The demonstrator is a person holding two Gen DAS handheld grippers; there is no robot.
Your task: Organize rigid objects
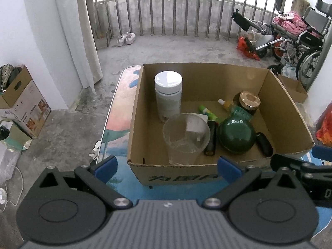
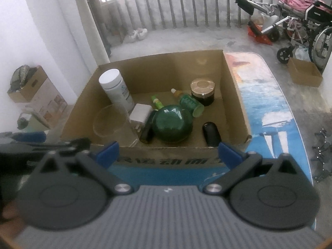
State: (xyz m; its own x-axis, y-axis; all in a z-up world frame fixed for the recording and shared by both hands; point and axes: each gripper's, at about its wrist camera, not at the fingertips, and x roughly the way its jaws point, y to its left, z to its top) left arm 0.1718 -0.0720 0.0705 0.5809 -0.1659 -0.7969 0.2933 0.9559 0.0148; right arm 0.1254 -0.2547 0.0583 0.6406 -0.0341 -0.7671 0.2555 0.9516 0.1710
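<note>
White bottle [image 1: 168, 95] upright in cardboard box [image 1: 207, 70]; both grippers' jaws wide, empty.

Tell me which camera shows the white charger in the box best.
The right wrist view. There the charger sits in the open beside the green flask, body and prongs visible. In the left wrist view the charger lies behind the clear cup, seen only through the plastic.
</note>
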